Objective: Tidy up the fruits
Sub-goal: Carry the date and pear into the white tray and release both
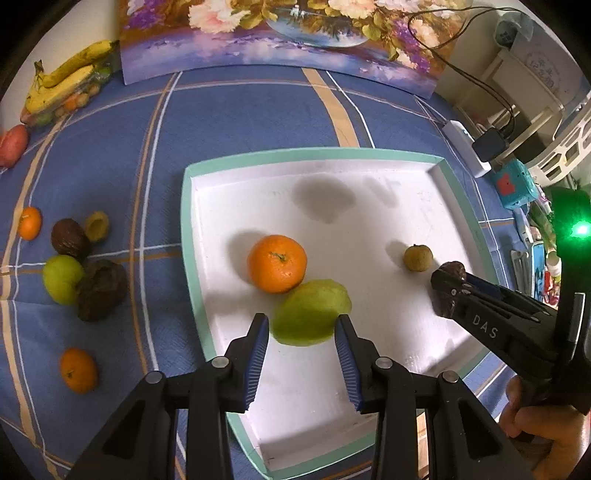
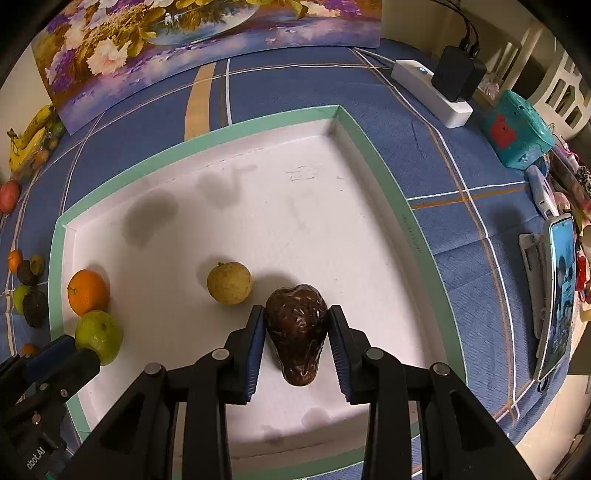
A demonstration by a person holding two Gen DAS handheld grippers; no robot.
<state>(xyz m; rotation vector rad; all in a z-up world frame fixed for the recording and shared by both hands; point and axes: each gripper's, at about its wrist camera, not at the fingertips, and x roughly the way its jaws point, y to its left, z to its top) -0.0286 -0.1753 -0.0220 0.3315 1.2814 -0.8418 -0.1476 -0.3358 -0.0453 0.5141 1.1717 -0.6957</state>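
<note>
A blue checked tablecloth (image 1: 229, 122) covers the table, a flower painting (image 1: 280, 33) propped at the back and a white tray (image 1: 369, 177) with a green rim in the middle; inside it lie an orange (image 1: 277, 263), a small yellow-brown fruit (image 1: 417, 258) and a green fruit (image 1: 311, 312) touching the orange; the left gripper (image 1: 301, 334) straddles that green fruit, and I judge its jaws parted rather than gripping, with a sliver of gap at the left pad while the right pad sits at the skin; the right gripper (image 2: 296, 332) is clamped on a dark brown avocado (image 2: 297, 328) low over the tray floor, just beside the yellow-brown fruit; loose fruits (image 1: 79, 280) wait on the cloth to the left of the tray, bananas (image 1: 70, 75) far back; the step in hand looks like placing: green fruit just set down, avocado about to be; next the right jaws should spread once the avocado rests, then lift straight up so it does not roll, while the left clears the green fruit without nudging the orange
</note>
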